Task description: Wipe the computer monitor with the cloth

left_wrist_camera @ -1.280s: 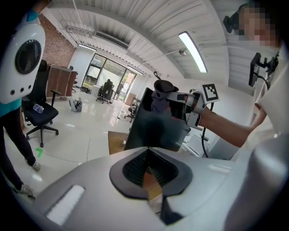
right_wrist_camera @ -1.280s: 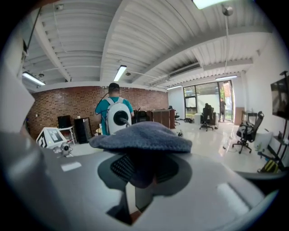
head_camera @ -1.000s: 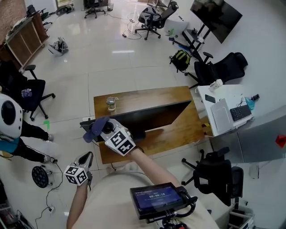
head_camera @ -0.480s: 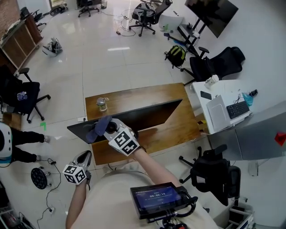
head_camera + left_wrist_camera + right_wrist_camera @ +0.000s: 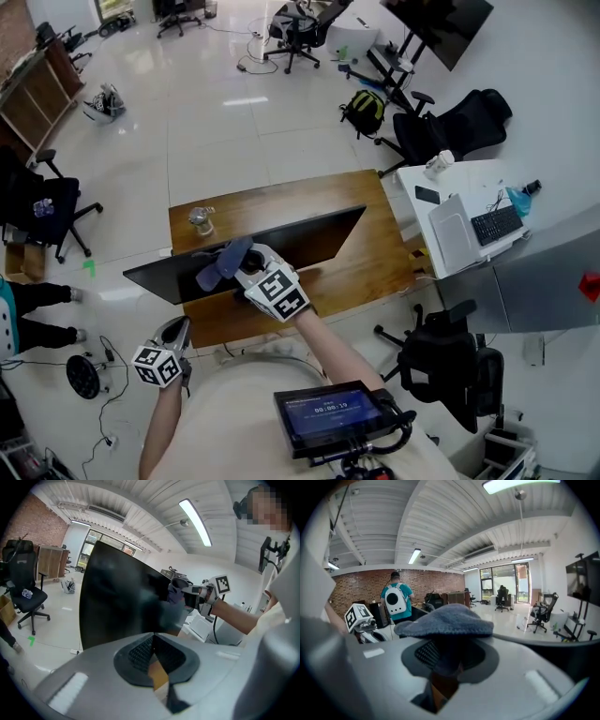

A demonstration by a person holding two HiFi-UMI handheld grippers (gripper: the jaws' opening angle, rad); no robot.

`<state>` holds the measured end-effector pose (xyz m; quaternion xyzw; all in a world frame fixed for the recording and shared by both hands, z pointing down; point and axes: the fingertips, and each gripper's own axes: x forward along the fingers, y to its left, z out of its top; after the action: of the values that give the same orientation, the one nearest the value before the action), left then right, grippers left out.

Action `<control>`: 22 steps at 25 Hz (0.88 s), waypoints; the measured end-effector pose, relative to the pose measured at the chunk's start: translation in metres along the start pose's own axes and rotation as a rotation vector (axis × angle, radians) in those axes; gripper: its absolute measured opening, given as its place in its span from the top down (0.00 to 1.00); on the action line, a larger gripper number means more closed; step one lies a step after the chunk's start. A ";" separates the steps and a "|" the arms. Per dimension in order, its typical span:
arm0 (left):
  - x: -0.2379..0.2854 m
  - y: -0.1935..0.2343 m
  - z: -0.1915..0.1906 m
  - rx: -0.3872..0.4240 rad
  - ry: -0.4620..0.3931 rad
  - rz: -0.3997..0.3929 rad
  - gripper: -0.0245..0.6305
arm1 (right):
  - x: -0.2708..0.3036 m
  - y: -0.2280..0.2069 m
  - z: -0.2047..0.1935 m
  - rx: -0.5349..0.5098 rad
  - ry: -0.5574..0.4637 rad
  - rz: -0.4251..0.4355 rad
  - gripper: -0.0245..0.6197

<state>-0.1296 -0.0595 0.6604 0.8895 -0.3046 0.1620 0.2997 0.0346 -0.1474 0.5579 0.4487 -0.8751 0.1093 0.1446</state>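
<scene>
Both jaws of my right gripper (image 5: pixel 246 269) stay clenched on the cloth (image 5: pixel 221 263). It has slid rightward along the monitor (image 5: pixel 309 239) near frame centre (the wipe is probably advancing). My left gripper (image 5: pixel 176 334), lower left, hangs closed and empty.

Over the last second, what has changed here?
The right gripper slid the cloth along the monitor, from near its left end toward the middle. Its jaws stayed shut on the cloth; the left gripper stayed low and shut.

Glossy white tiled floor (image 5: pixel 234 141), brick wall (image 5: pixel 361 584)
</scene>
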 end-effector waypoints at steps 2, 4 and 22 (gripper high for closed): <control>0.006 -0.005 0.000 0.002 0.001 0.000 0.96 | -0.006 -0.009 -0.003 0.014 -0.006 -0.001 0.82; 0.013 -0.011 0.000 0.004 0.001 0.001 0.96 | -0.012 -0.018 -0.007 0.024 -0.008 -0.001 0.82; 0.057 -0.061 -0.005 -0.051 -0.063 0.036 0.96 | -0.053 -0.073 -0.030 0.010 0.011 0.038 0.82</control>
<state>-0.0477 -0.0430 0.6650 0.8805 -0.3338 0.1315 0.3098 0.1285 -0.1401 0.5715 0.4320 -0.8821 0.1190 0.1451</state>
